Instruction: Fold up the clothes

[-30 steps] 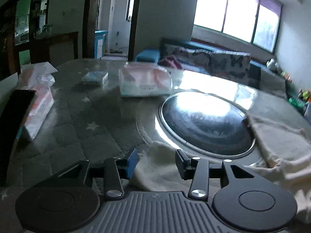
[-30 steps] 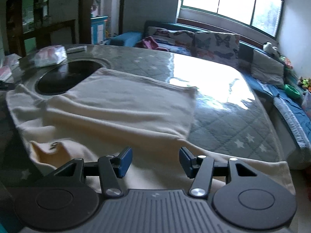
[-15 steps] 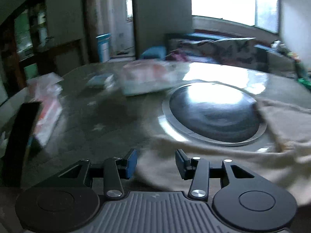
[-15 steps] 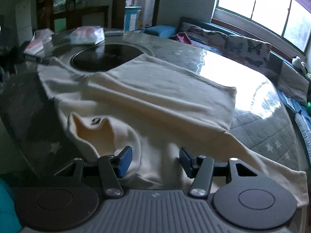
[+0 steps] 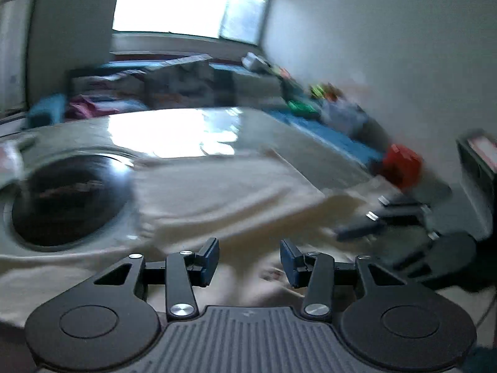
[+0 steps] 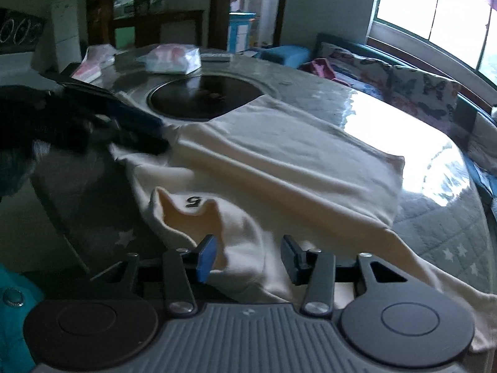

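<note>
Living room, daylit through a wide window (image 6: 441,15), sofa (image 6: 403,77) with butterfly cushions along the far wall. Round glass-topped tabletop (image 6: 441,227) over a grey star-quilted cover, dark circular inset (image 6: 205,96) near its middle.

Far left in the right wrist view: pink-and-white packets (image 6: 93,65), then a larger plastic-wrapped pack (image 6: 170,59) behind the inset. Left gripper (image 6: 139,130) reaching in from the left edge, dark and blurred, tips at the left end of the cream garment (image 6: 279,155); possibly touching the cloth there, too smeared to say.

Garment spread across the tabletop from beside the inset to the near right edge, one layer folded over on top, collar opening with a small label marked "5" (image 6: 192,201) lying toward the near side.

Right gripper (image 6: 247,259) low over the near hem just right of the collar, jaws wide apart, nothing between them, cloth beneath.

Left wrist view heavily motion-blurred: same inset at left, cream garment (image 5: 233,192) filling the centre, left gripper (image 5: 248,259) with jaws spread wide and empty above it, right gripper (image 5: 388,214) a dark smear at far right.
</note>
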The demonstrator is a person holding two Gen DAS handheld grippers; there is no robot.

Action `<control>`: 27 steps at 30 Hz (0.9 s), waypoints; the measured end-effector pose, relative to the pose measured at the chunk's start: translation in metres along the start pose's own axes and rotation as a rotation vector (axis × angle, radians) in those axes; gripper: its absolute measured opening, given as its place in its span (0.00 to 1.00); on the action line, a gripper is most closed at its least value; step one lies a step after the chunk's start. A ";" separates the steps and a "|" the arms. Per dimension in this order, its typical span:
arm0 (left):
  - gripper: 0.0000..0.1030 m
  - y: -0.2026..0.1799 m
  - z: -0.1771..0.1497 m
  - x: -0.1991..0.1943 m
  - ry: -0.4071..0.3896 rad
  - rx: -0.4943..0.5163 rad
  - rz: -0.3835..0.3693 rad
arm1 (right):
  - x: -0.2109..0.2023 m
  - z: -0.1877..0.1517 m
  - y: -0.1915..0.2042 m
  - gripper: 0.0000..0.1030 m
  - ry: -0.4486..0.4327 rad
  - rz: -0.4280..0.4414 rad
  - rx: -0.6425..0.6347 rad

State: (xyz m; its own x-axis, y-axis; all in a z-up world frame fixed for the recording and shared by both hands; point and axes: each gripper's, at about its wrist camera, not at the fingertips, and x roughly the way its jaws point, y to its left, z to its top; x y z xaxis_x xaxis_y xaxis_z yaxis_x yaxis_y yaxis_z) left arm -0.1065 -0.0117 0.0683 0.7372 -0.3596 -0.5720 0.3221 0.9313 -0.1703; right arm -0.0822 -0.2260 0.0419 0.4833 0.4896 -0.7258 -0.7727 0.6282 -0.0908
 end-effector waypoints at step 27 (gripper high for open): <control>0.12 -0.023 -0.028 0.007 0.114 0.117 -0.094 | -0.025 -0.009 0.009 0.11 0.067 0.121 -0.112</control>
State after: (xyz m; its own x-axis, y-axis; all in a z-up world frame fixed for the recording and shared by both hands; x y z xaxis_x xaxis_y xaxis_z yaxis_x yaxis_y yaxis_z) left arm -0.1252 -0.0339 0.0450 0.6306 -0.4298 -0.6462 0.4585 0.8781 -0.1365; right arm -0.1052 -0.2379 0.0526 0.3588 0.5139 -0.7792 -0.8664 0.4939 -0.0732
